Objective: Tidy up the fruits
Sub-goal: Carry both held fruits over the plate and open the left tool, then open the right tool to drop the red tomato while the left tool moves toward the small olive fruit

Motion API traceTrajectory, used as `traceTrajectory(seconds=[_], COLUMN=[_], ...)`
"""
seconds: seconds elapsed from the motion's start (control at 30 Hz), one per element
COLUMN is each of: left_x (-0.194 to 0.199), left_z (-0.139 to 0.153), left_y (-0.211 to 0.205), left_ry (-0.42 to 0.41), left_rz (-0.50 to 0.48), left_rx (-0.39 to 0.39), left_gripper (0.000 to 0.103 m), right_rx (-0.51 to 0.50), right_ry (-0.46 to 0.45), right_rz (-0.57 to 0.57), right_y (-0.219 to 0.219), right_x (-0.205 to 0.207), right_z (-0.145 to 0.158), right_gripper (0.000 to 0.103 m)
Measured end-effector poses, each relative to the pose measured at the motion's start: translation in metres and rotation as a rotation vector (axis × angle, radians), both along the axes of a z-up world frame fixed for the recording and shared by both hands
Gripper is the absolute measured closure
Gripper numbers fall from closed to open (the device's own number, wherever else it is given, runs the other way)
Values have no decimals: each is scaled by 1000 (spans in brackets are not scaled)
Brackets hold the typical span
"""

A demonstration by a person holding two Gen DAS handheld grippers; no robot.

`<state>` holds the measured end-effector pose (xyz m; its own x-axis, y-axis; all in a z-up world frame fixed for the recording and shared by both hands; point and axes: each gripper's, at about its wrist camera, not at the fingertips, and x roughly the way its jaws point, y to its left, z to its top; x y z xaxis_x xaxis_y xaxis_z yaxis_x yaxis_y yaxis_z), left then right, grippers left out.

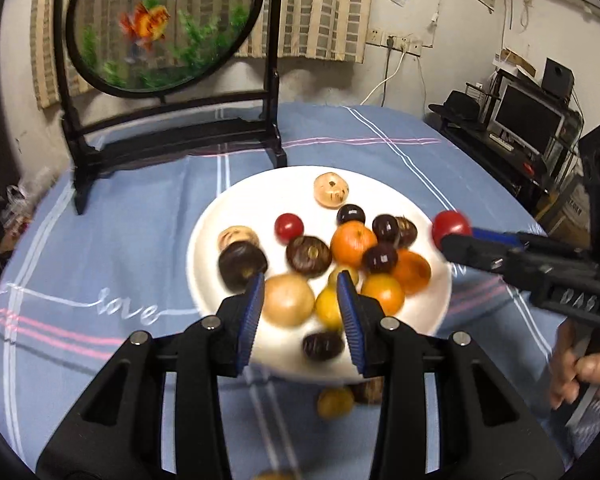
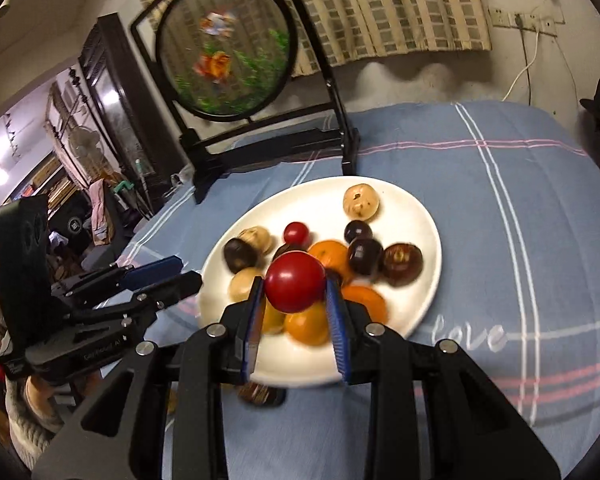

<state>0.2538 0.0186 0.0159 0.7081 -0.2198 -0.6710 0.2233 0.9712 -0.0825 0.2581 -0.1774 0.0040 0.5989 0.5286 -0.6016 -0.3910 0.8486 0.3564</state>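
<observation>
The right hand-held gripper (image 2: 296,292) pinches a red cherry tomato (image 2: 295,282) between its blue pads and holds it above the near part of the white plate (image 2: 420,216). In the left wrist view the same tomato shows just off the plate's right rim, clear of the pile. The left hand-held gripper (image 1: 300,292) carries nothing; its jaws stand narrowly apart over the plate's near edge, with a tan fruit (image 1: 288,300) and a yellow one (image 1: 328,306) lying below the gap, untouched as far as the blur allows.

The step in hand looks like the carry: one fruit has been picked and is held over the heap. On the plate lie oranges (image 2: 330,256), dark round fruits (image 2: 364,256), pale tan ones (image 2: 361,201) and a second red tomato (image 2: 296,233), all mixed. A few fruits lie off the plate on the blue checked cloth of the worktop (image 2: 500,208), near the camera.

The next move calls for choosing a spot, likely beside the other red tomato, lowering gently and opening the jaws without nudging the round neighbours, which would roll easily.
</observation>
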Motion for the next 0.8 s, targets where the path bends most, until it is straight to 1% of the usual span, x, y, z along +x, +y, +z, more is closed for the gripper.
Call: traceTrajectory(seconds=[0.1, 0.23, 0.3, 0.37, 0.5, 0.6, 0.67, 0.7, 0.73, 0.77, 0.8], left_x=[26, 44, 48, 52, 56, 46, 30, 13, -1, -22, -39], left_z=[-11, -18, -23, -29, -32, -28, -24, -23, -22, -23, -23], left_y=[-5, -2, 1, 3, 5, 10, 13, 16, 18, 21, 25], left_ry=[19, 35, 48, 65, 71, 80, 74, 70, 64, 52, 41], left_rz=[0, 7, 8, 4, -3, -36, -66, -94, -109, -127, -137], left_rx=[-3, -6, -12, -16, -23, -49, -33, -12, 11, 45, 68], left_gripper=[65, 57, 56, 51, 51, 52, 50, 48, 41, 31, 25], right_rx=[-17, -49, -62, -72, -76, -67, -58, -54, -46, -43, -42], right_ry=[17, 0, 1, 10, 23, 24, 19, 17, 18, 19, 21], right_rz=[-4, 11, 22, 32, 41, 44, 48, 49, 52, 55, 59], right_y=[10, 28, 37, 44, 45, 42, 40, 40, 39, 39, 40], right_x=[25, 47, 55, 61, 67, 66, 64, 64, 64, 64, 63], right_z=[-11, -12, -14, -20, -27, -25, -21, -20, -19, -20, -21], right_gripper=[72, 72, 72, 72, 72, 72, 72, 72, 72, 72, 72])
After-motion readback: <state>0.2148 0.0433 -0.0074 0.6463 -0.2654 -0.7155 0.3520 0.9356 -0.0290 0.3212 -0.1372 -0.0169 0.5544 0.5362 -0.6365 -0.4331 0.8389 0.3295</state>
